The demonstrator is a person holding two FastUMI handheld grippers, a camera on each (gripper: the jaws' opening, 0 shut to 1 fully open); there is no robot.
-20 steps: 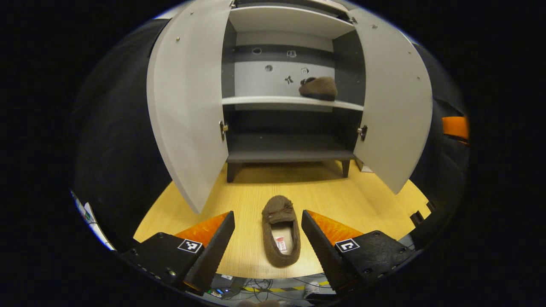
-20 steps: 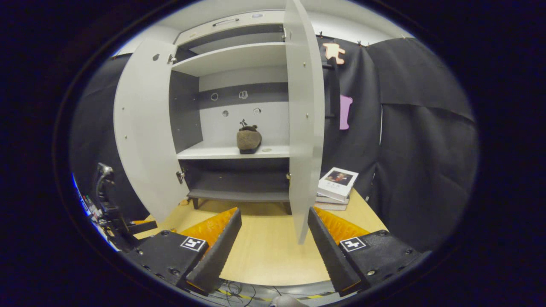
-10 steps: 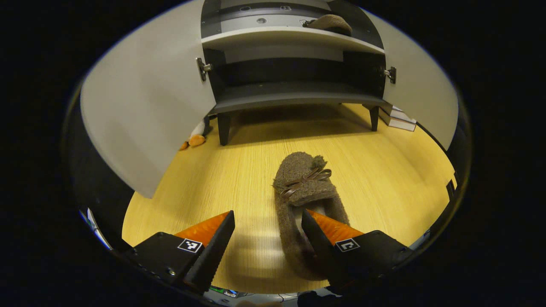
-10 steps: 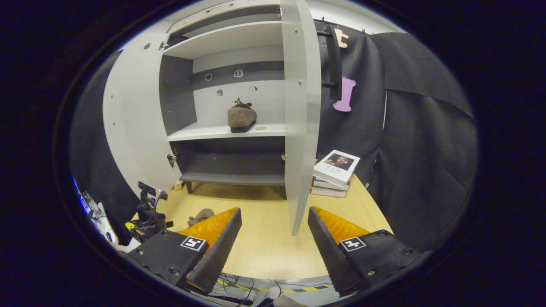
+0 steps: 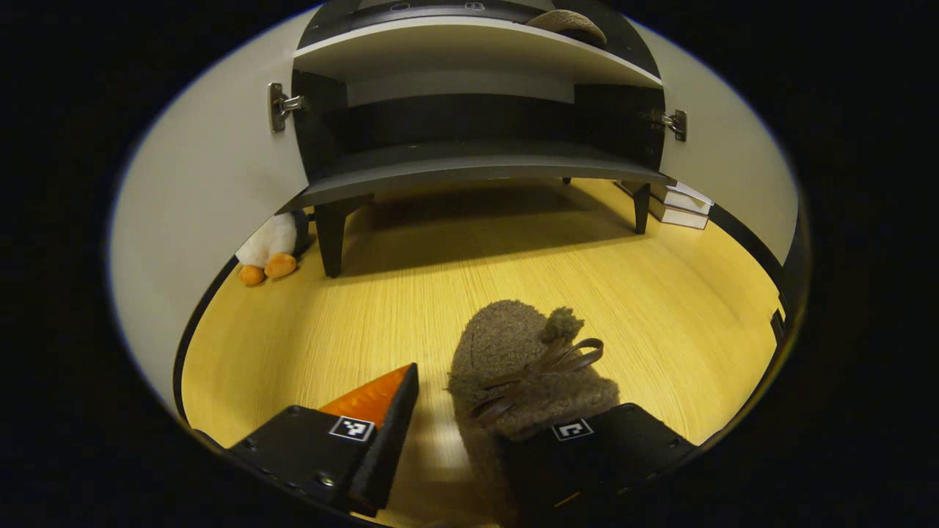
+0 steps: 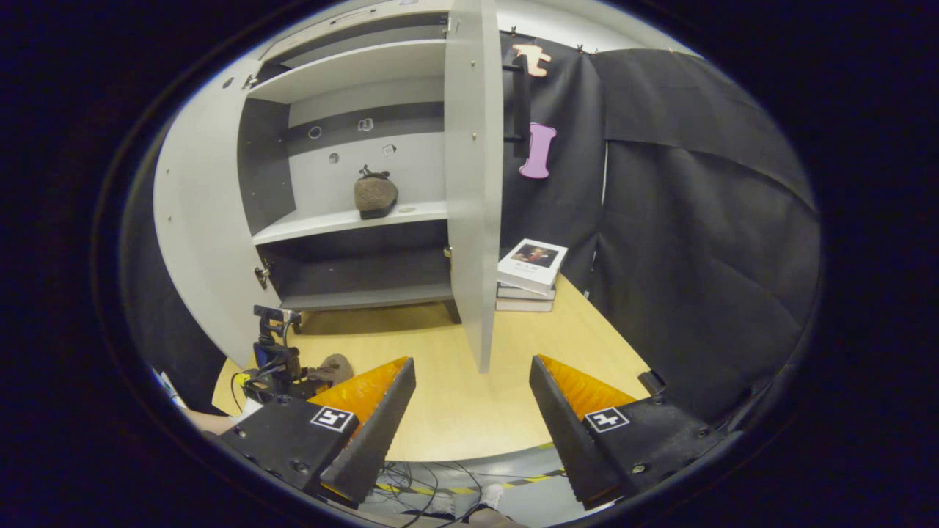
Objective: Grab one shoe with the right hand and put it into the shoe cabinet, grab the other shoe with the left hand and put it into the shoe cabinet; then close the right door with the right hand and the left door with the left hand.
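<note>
A brown fuzzy slipper with a bow lies on the wooden table in front of the shoe cabinet. My left gripper is down on it. One finger stands just left of the slipper with a strip of table between them; the other is hidden under the slipper's upper. The second slipper rests on the cabinet's middle shelf, also seen in the right gripper view as slipper. My right gripper hangs open and empty over the table's front. The left gripper shows there by the slipper.
Both cabinet doors stand wide open: left door, right door. A stack of books lies right of the cabinet. A plush toy sits by the cabinet's left leg. Cables run below the table's front edge.
My left gripper dropped and went forward onto the slipper, one finger slipping inside it, and its fingers came closer together. The right gripper drifted back with the cabinet sliding left in its view.
</note>
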